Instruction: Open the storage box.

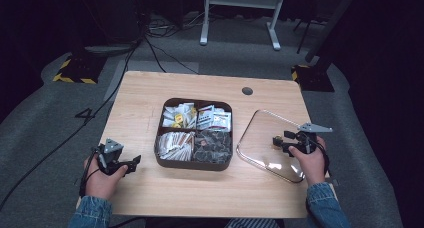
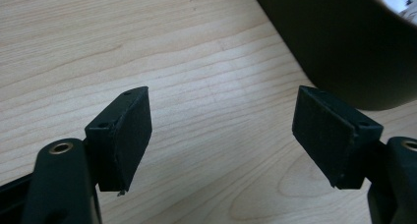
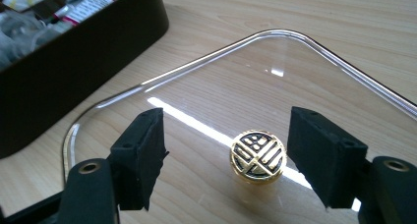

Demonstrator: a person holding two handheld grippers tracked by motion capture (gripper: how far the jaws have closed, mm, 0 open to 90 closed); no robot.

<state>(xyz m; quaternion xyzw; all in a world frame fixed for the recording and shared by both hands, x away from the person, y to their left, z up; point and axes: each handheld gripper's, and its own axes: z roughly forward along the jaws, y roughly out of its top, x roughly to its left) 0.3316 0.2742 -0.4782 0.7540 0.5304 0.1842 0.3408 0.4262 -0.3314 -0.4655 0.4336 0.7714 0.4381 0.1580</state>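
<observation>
Lid (image 3: pixel 275 86) beside box (image 1: pixel 194 134), tool (image 3: pixel 223 153) astride knob (image 3: pixel 257 157)

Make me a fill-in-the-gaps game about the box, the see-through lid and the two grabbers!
1. The clear lid lies on the table, to the ____ of the dark box.
2. The box is split into ____ compartments.
3. The right gripper has its jaws on either side of the lid's round gold ____.
4. The left gripper is ____, with nothing between its jaws.

Missing words: right; four; knob; open

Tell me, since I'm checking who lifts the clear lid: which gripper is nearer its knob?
Right. The right gripper straddles the knob with open jaws; the left gripper hangs beyond the box.
</observation>
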